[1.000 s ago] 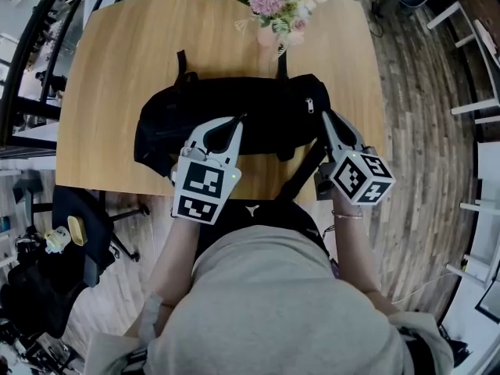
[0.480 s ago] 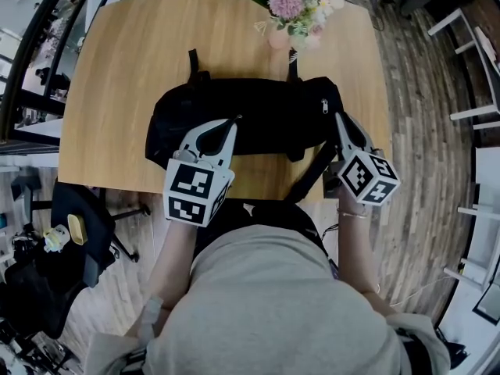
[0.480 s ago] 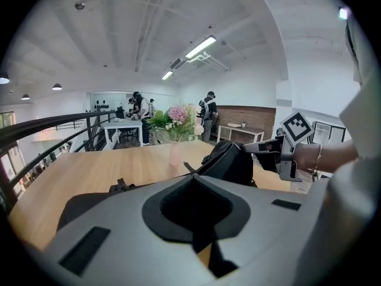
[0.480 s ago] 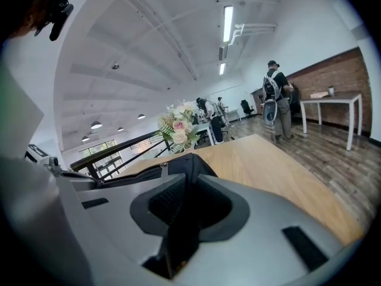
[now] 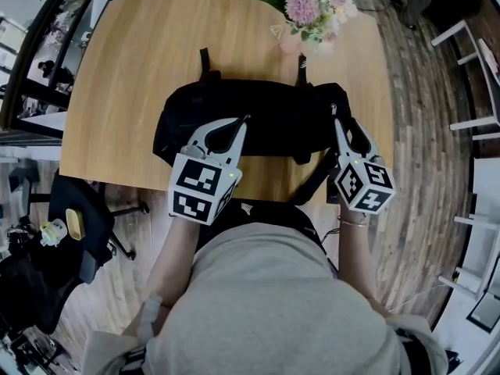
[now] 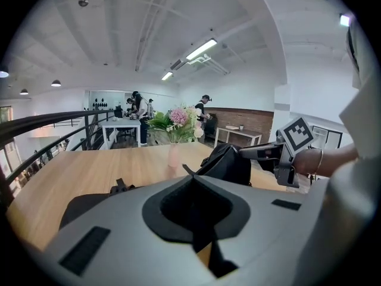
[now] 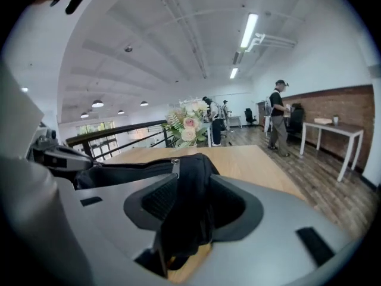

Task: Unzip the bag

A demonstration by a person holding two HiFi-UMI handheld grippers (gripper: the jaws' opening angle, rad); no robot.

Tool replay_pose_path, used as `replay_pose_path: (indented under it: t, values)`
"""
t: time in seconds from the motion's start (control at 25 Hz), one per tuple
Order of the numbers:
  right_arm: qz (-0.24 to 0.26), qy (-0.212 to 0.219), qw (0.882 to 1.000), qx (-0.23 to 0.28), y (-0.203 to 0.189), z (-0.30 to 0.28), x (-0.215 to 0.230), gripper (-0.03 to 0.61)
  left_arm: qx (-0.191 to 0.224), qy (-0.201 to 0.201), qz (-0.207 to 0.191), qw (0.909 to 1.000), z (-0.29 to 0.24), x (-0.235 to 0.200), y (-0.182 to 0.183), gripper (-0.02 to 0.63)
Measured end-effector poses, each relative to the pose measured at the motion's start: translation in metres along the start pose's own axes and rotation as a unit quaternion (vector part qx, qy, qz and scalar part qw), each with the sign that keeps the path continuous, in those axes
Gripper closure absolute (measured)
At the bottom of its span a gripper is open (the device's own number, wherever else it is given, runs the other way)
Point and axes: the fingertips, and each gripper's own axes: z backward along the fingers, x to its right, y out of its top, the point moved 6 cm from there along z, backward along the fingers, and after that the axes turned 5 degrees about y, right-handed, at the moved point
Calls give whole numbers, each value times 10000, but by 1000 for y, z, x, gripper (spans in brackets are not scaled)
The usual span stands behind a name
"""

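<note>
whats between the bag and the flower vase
Only bare table and a bag strap pointing toward the vase, seen in the head view.

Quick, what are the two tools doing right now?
Left tool: shut, tip at the bag; whether it pinches fabric cannot be told.
Right tool: opening, the end of the bag between its jaws.

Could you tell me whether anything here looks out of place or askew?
Only the black bag: its right end is bunched up between the opening jaws of the right tool, and one strap hangs over the table at its near edge. The vase of flowers stands upright; nothing is spilled.
</note>
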Motion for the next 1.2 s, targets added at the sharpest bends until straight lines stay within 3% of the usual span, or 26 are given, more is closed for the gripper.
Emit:
replay_pose_path:
  t: [0.12,0.4,0.56,0.68,0.88,1.0,1.08,1.2]
  values:
    - [552,-41,9983,-192,-3,-1,-9,373,-5,-48,45,10000,1,-2,-1,595]
    - [1387,-154,9897,-325,12,4,-19,370,37,-84,148,9998,1,-3,-3,595]
    - [1508,312,9880,-149,29,2,-35,373,68,-82,192,9998,0,-3,-4,594]
    - [1756,980,9793,-219,37,-9,-59,374,87,-73,221,9997,-1,-5,-4,594]
    - [2395,2188,9442,-563,35,-29,-108,376,73,-108,272,9995,-1,-5,-5,594]
    - [3083,2761,9064,-846,28,-36,-137,385,71,-114,346,9993,-1,-5,-7,595]
    - [3516,2945,8836,-938,25,-40,-153,382,77,-110,357,9993,0,-5,-7,595]
    - [3933,3039,8620,-1001,24,-49,-164,383,104,-99,377,9992,0,-4,-6,595]
